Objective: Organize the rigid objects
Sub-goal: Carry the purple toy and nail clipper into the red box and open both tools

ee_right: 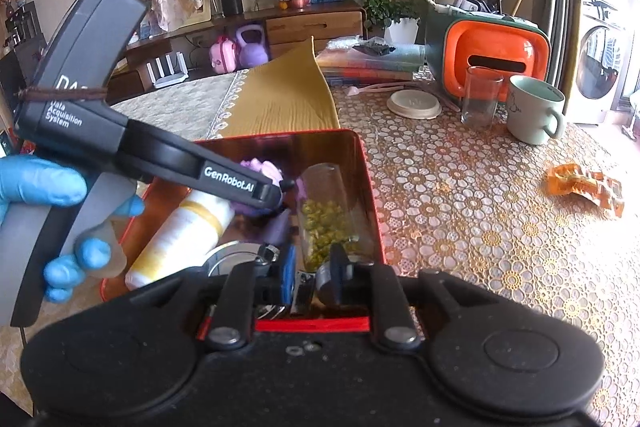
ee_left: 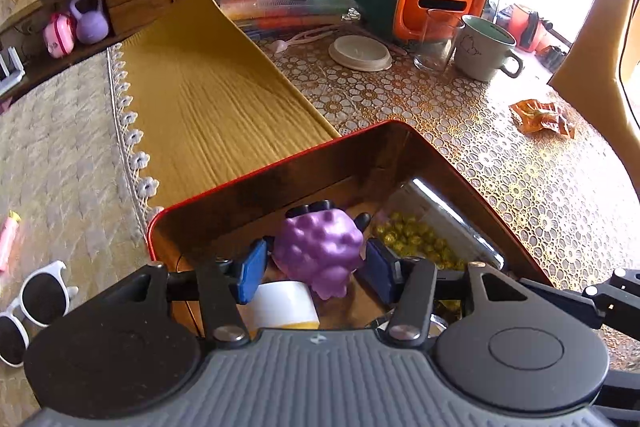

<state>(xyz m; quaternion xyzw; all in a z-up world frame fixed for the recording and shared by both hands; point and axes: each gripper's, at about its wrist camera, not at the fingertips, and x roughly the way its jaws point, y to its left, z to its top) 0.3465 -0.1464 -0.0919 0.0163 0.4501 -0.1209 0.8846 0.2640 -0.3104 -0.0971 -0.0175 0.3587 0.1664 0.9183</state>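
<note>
A red tin box stands at the table's near edge; it also shows in the right wrist view. Inside it, my left gripper has its blue pads on either side of a knobbly purple toy, closed on it. The toy peeks out behind the left gripper's body in the right wrist view. A clear jar of yellow-green beads and a white bottle with yellow bands lie in the box. My right gripper is shut on the box's near wall.
On the lace-patterned table stand a green mug, a glass, a white lid, an orange-fronted case and an orange wrapper. A mustard cloth hangs left of the box. White sunglasses lie lower left.
</note>
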